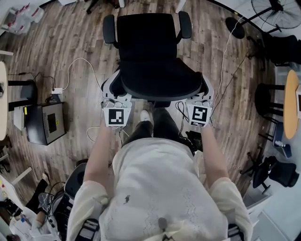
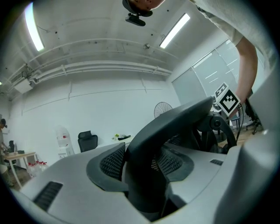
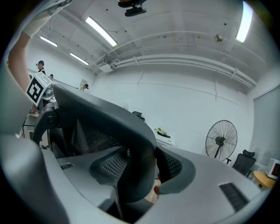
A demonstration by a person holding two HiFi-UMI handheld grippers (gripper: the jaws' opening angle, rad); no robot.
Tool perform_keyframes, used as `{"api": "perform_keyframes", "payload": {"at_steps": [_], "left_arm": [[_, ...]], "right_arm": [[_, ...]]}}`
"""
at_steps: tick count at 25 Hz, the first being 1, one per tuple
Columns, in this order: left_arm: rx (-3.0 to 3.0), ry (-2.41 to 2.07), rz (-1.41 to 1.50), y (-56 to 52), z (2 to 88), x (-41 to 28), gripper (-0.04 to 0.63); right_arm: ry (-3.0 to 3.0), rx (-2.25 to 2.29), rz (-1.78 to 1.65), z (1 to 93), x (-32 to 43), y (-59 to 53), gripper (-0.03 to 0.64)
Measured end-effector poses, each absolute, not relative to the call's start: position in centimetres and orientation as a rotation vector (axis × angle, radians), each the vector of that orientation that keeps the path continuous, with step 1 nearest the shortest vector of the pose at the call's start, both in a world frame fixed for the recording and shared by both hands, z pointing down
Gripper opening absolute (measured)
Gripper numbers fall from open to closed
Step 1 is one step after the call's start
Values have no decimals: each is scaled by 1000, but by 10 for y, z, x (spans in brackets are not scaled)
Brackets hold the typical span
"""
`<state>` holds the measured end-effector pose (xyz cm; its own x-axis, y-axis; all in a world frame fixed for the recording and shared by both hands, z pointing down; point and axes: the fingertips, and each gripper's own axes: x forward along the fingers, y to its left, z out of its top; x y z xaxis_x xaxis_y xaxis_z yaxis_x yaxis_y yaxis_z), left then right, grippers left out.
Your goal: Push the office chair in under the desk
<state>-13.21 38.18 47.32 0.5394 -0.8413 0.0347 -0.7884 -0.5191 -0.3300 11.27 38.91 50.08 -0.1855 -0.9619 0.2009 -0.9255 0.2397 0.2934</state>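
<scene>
A black office chair (image 1: pixel 148 37) stands on the wooden floor in front of the person, its seat facing away and its backrest (image 1: pixel 160 80) nearest me. My left gripper (image 1: pixel 115 92) is clamped on the backrest's left top edge, and my right gripper (image 1: pixel 205 93) on its right top edge. In the left gripper view the dark backrest rim (image 2: pixel 175 124) runs between the jaws of the left gripper (image 2: pixel 144 173), with the ribbed pads (image 2: pixel 111 162) against it. The right gripper view shows the same rim (image 3: pixel 100 113) held in the right gripper (image 3: pixel 135 170). No desk is in view.
A black box (image 1: pixel 44 123) and white cables (image 1: pixel 75 66) lie on the floor at the left. At the right are a round wooden table (image 1: pixel 291 96), dark chairs (image 1: pixel 277 172) and a standing fan (image 1: pixel 277 12). The person's legs (image 1: pixel 155 127) stand right behind the chair.
</scene>
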Motion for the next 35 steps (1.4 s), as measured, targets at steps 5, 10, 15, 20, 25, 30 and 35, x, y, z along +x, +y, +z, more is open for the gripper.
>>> {"api": "perform_keyframes", "payload": {"at_steps": [5,10,15,20,25,30,35], "left_arm": [[-2509,1354,-291,362,474,-130,235],[-2525,1347,-349,344,480,-120,233],[-2517,1352,-341,329,479,-111,233],[-2527,1348,-303,310,476,-106,235],[-2536,1359,-306,298,478,-115,238],[-2531,1385,-293,295,482,-115,245],[-2522,1479,-304,299,492,-113,262]], "right_arm": [[-2183,1758,-155,501,115,368,215],[-2174,1775,-114,502,128,343,215],[-2136,1771,-78,511,141,325,209],[-2179,1766,-139,505,142,304,204],[-2188,1784,-115,508,136,298,204],[-2239,1778,-138,510,136,288,215],[-2299,1764,-105,518,146,280,215]]}}
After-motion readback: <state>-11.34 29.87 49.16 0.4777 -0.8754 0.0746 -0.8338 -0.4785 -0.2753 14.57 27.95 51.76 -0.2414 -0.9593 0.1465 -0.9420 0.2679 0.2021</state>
